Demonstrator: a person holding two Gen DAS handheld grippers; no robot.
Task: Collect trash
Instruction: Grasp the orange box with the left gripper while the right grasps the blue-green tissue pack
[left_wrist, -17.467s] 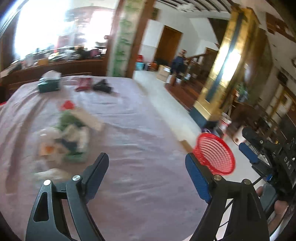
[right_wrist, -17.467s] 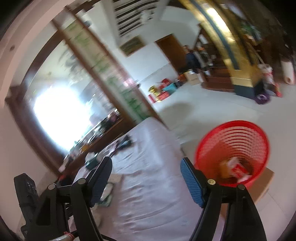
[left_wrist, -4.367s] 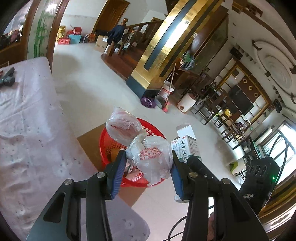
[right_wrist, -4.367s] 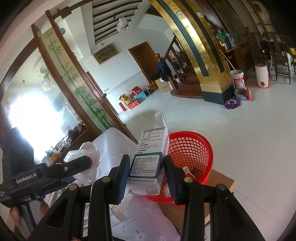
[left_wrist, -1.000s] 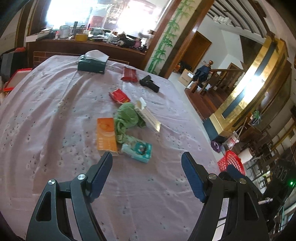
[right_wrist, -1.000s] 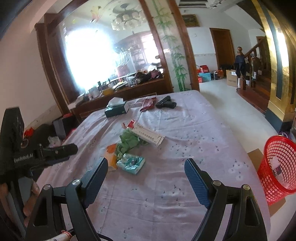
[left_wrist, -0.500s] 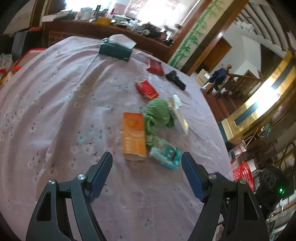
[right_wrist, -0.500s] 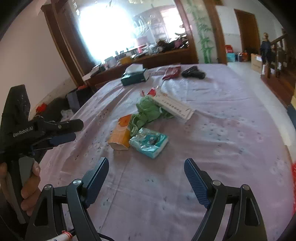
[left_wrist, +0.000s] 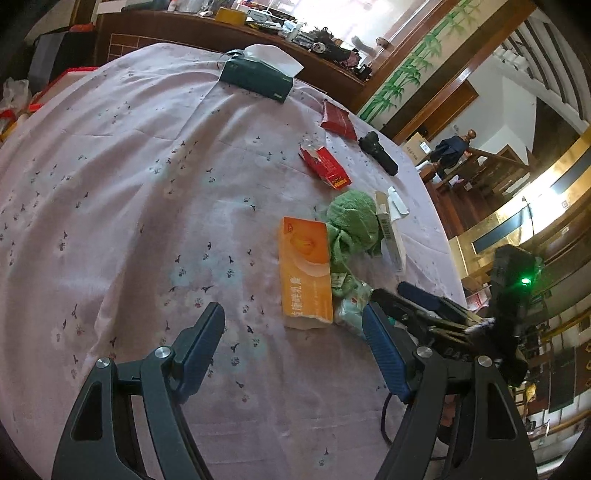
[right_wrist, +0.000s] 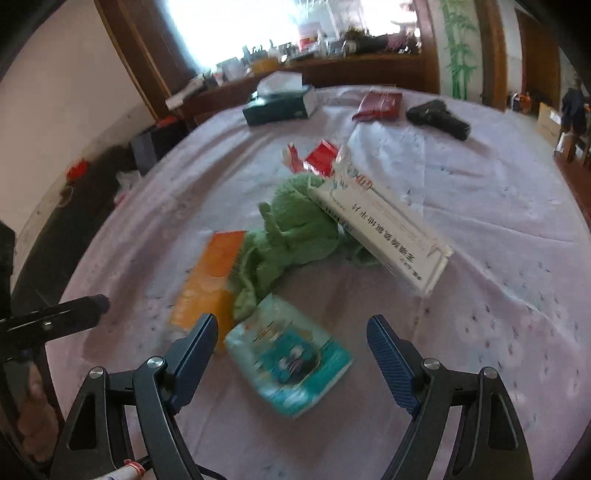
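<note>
Only our right wrist view shows the teal packet (right_wrist: 290, 354) whole, just ahead between the right gripper (right_wrist: 291, 347)'s wide, empty jaws. Our left gripper (left_wrist: 293, 347), tilted downward and likewise wide and empty, has the orange box (left_wrist: 306, 271) just ahead.

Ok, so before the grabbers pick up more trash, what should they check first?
1. Right gripper open and empty: ok.
2. Left gripper open and empty: ok.
3. Teal tissue pack lined up between the right gripper's fingers: ok, though the pads are not on it yet.
4. Orange box ahead of the left gripper: ok, but it lies beyond the fingertips.
5. Green cloth clear of the pack: not ok, its end lies against the pack's far edge.
6. Grippers clear of each other: cannot tell, they are close together near the pack.
</note>
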